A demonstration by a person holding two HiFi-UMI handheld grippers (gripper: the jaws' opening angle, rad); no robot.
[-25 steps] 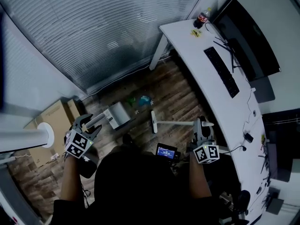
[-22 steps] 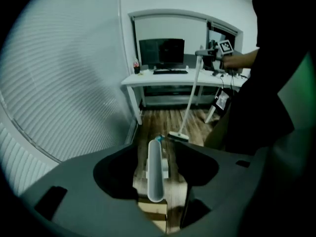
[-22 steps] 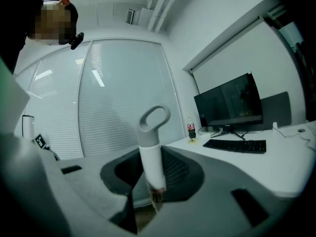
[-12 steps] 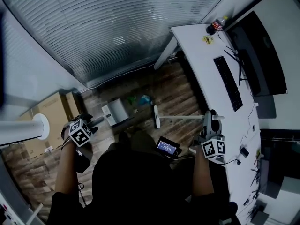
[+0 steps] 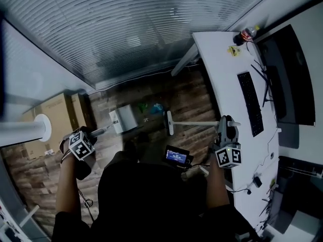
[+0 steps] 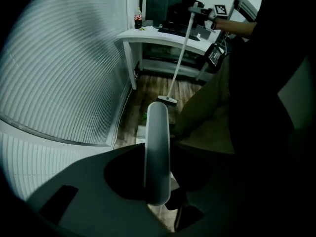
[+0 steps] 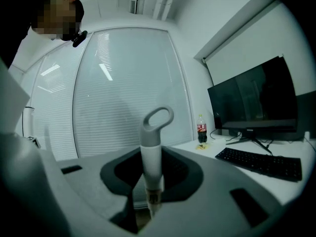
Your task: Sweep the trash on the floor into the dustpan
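Observation:
A white dustpan (image 5: 124, 119) lies on the wood floor with its pale handle (image 5: 102, 131) reaching toward my left gripper (image 5: 86, 137). That gripper points steeply down and its jaws are closing around the handle (image 6: 158, 147), which fills the gap between them. Small green and blue trash (image 5: 152, 107) lies just beyond the pan. My right gripper (image 5: 227, 132) is shut on the white broom handle (image 7: 150, 157), near its grey loop end (image 7: 158, 118). The broom head (image 5: 169, 123) rests on the floor right of the trash.
A white desk (image 5: 222, 69) runs along the right with a keyboard (image 5: 251, 102), a monitor (image 5: 287, 69) and a soda bottle (image 5: 247, 34). Cardboard boxes (image 5: 55, 115) stand at the left wall. Slatted blinds cover the far wall. A small lit screen (image 5: 176, 156) hangs at the person's waist.
My left gripper has dropped and tipped downward onto the dustpan handle, and its jaws have narrowed around it. The right gripper has carried the broom handle to the right, toward the desk.

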